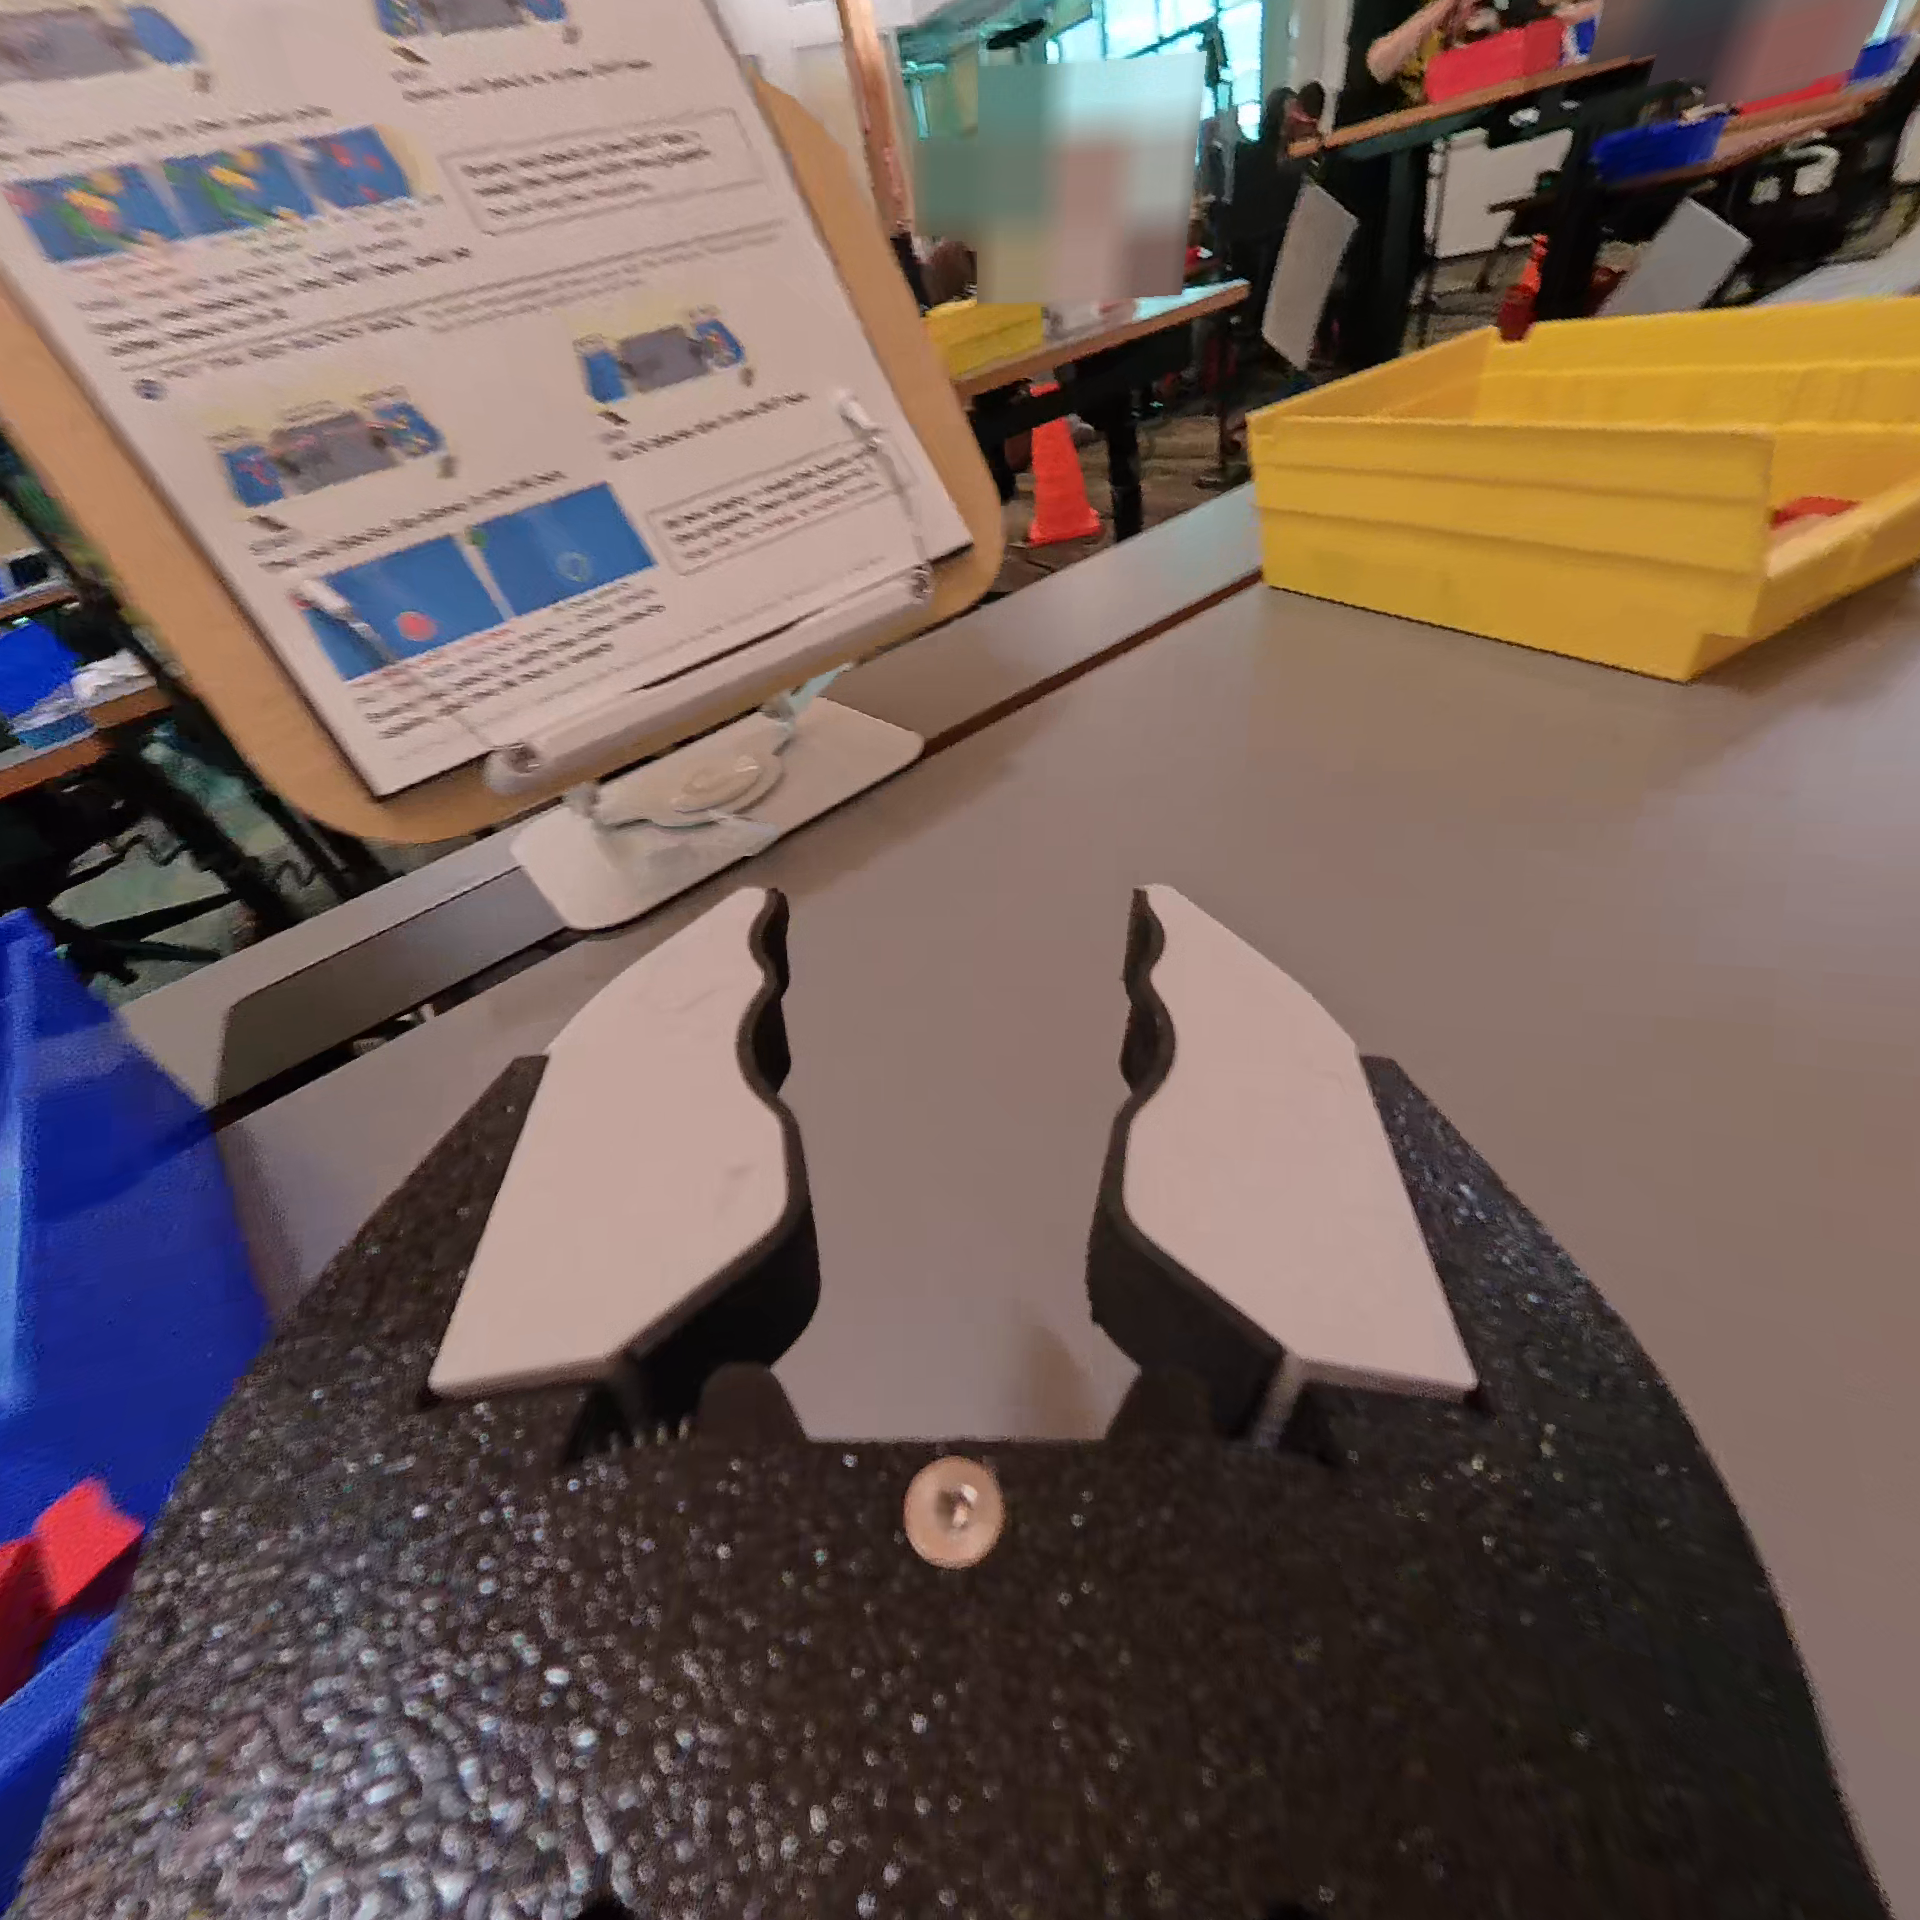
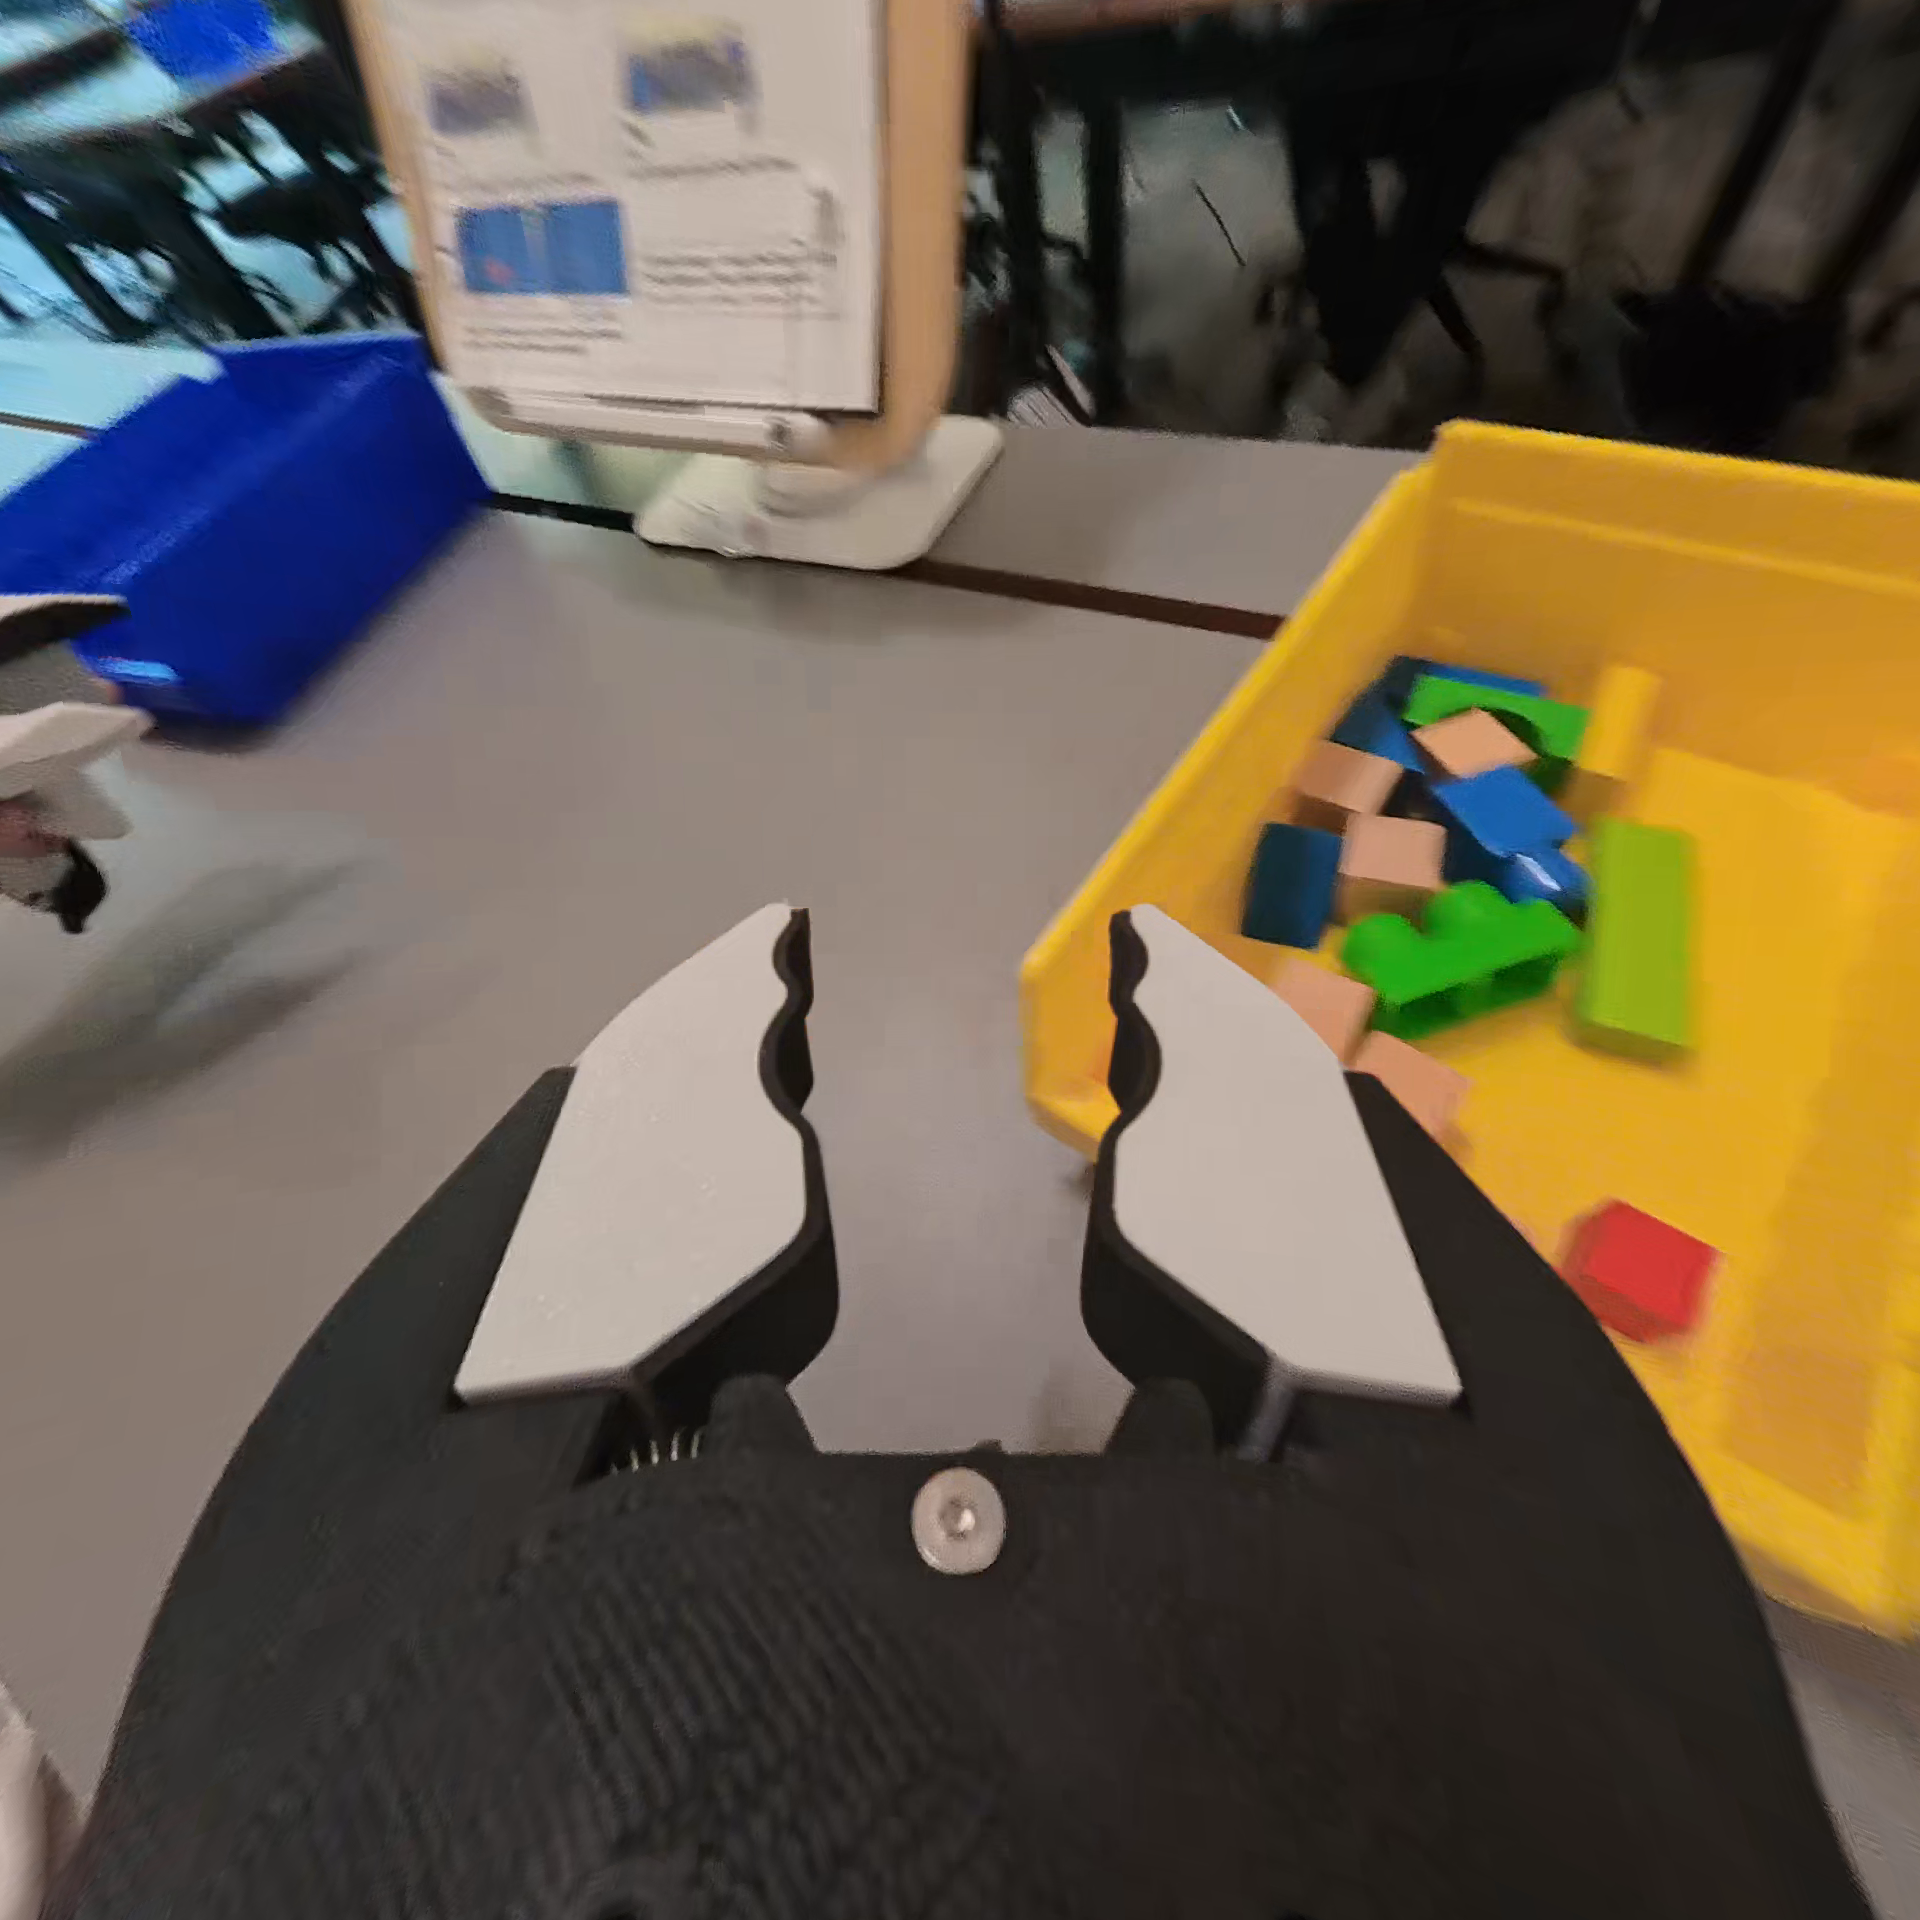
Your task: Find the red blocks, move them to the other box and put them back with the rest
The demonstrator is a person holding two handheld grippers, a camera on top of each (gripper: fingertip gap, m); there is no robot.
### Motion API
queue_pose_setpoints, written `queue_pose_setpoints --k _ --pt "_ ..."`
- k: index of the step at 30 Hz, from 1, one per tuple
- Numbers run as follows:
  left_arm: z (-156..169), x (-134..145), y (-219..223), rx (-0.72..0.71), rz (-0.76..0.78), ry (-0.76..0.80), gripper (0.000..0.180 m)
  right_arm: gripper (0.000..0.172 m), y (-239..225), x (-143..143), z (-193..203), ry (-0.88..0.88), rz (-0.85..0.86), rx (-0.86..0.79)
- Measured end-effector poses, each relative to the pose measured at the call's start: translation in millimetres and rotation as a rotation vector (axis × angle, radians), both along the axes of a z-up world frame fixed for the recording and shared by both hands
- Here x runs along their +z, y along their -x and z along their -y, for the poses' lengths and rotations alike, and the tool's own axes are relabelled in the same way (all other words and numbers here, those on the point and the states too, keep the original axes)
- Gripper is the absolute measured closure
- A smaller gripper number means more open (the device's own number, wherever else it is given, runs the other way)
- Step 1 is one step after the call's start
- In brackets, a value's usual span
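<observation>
My left tongs have smooth matt grey plastic fingers on a black body with a rough, speckled, faintly glinting grain. My right tongs look the same, their black body ribbed with fine printed lines. A shiny metal screw sits in each. The table is smooth, matt grey. The yellow bin and blue bin are moulded plastic with a dull sheen. The blocks look like painted and bare wood. A paper sheet rests on a tan board.

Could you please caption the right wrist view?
Open, empty right gripper over the table beside the yellow bin of blocks.
</observation>
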State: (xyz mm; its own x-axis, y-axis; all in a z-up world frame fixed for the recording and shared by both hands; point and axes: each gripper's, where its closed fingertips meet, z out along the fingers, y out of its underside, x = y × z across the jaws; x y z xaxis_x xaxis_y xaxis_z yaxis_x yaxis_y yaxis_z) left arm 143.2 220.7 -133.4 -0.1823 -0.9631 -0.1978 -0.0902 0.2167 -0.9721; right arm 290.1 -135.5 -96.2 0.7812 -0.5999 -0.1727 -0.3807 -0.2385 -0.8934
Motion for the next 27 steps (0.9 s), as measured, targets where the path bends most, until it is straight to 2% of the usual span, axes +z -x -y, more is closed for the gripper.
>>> queue_pose_setpoints --k 4,8,11,15,18,21,24,27 --pt "-57.3 23.1 21.0 0.145 -0.009 0.055 0.119 0.110 36.5 -10.5 -16.5 -0.010 0.043 0.042" --pt "-130.1 39.1 44.4 0.271 -0.099 -0.028 0.119 0.108 64.4 -27.3 -25.8 0.038 0.070 0.079" --pt "-173.7 30.0 56.1 0.236 -0.291 -0.165 0.112 0.108 76.6 -36.5 -31.2 0.061 0.087 0.101" --pt "-223.4 16.7 53.2 0.148 -0.475 -0.351 0.114 0.107 81.6 -45.7 -33.8 0.072 0.074 0.103" --pt "-231.8 -2.4 41.2 0.012 -0.622 -0.331 0.117 0.106 85.4 -48.0 -38.7 0.044 0.042 0.112" --pt "-232.5 -28.8 29.9 -0.122 -0.748 -0.389 0.120 0.106 87.0 -48.5 -42.1 0.034 0.035 0.099" --pt "-232.9 -54.3 21.1 -0.189 -0.867 -0.437 0.119 0.104 95.9 -53.0 -46.2 0.036 0.027 0.099" --pt "-228.2 -74.4 13.1 -0.231 -0.961 -0.410 0.121 0.102 110.2 -55.4 -52.7 0.033 0.022 0.138"
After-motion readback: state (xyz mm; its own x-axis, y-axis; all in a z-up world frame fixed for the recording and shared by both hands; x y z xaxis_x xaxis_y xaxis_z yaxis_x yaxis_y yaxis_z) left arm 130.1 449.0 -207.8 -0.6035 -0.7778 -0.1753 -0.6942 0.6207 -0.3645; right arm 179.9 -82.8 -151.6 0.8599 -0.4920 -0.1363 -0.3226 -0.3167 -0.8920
